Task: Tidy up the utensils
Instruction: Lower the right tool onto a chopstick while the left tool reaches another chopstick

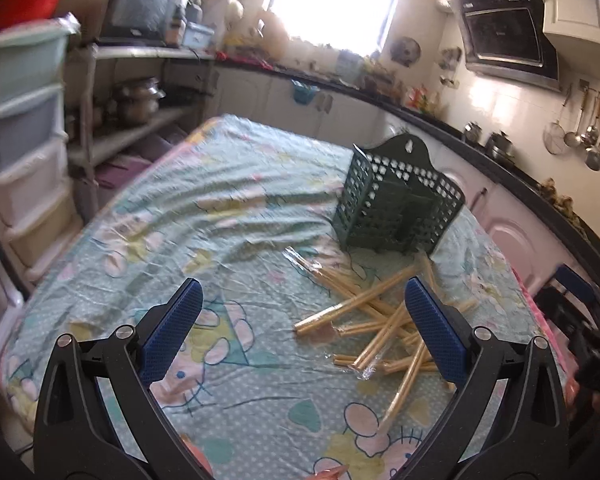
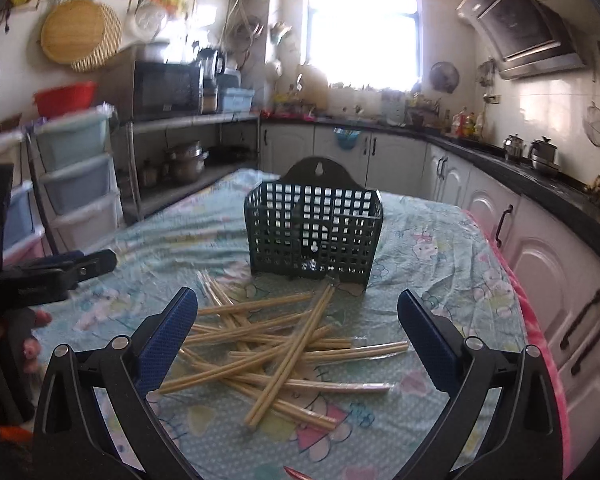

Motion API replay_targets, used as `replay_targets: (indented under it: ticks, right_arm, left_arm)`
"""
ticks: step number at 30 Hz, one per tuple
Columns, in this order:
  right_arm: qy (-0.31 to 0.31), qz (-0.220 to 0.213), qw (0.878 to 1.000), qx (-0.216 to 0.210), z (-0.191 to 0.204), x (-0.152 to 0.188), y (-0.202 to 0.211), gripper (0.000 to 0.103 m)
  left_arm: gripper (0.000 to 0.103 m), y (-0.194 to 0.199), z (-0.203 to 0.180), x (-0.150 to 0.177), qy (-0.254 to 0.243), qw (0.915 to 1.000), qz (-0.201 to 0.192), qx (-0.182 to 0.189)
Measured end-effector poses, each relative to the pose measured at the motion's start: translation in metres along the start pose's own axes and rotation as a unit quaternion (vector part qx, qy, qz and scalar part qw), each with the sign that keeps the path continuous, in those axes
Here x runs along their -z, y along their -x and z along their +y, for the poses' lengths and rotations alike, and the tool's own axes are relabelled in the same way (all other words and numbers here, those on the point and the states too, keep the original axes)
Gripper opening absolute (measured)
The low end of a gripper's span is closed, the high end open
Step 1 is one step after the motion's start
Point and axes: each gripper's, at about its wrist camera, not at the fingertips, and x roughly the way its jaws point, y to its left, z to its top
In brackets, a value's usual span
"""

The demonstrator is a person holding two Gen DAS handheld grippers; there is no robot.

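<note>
A loose pile of several bamboo chopsticks (image 2: 284, 344), some in clear sleeves, lies on the patterned tablecloth (image 2: 440, 248). Just behind it stands a dark green lattice utensil holder (image 2: 314, 232), upright and holding nothing I can see. My right gripper (image 2: 298, 316) hangs open above the pile, with nothing between its blue pads. In the left wrist view the chopsticks (image 1: 376, 320) lie to the right, partly behind the right pad, and the holder (image 1: 396, 204) stands beyond them. My left gripper (image 1: 302, 320) is open and holds nothing. The left gripper's body (image 2: 40, 276) shows at the left edge of the right wrist view, held by a hand.
The table is ringed by kitchen counters (image 2: 540, 184) and white cabinets (image 2: 548, 264) at the right and back. A stack of plastic drawers (image 1: 24, 140) and a shelf with pots (image 1: 140, 100) stand to the left. A pink cloth edge (image 2: 540, 320) runs along the table's right side.
</note>
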Motion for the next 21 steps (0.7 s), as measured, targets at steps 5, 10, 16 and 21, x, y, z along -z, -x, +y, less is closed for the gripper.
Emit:
replay_targets:
  ticks: [5, 10, 16, 21]
  right_arm:
    - [0.0, 0.037, 0.999, -0.002, -0.013, -0.012, -0.032, 0.097]
    - [-0.008, 0.069, 0.998, -0.002, -0.028, -0.018, -0.062, 0.097]
    - [-0.026, 0.108, 0.994, -0.012, -0.047, -0.021, -0.098, 0.096]
    - [-0.035, 0.137, 0.99, -0.022, -0.055, -0.019, -0.122, 0.082]
  left_arm:
    - [0.094, -0.028, -0.002, -0.005, -0.02, 0.9969, 0.066, 0.039]
    - [0.092, -0.056, -0.018, -0.006, -0.074, 0.9886, 0.114, 0.065]
    - [0.071, -0.082, -0.016, -0.007, -0.109, 0.9792, 0.155, 0.072]
    - [0.059, -0.093, -0.003, 0.0, -0.103, 0.9719, 0.191, 0.092]
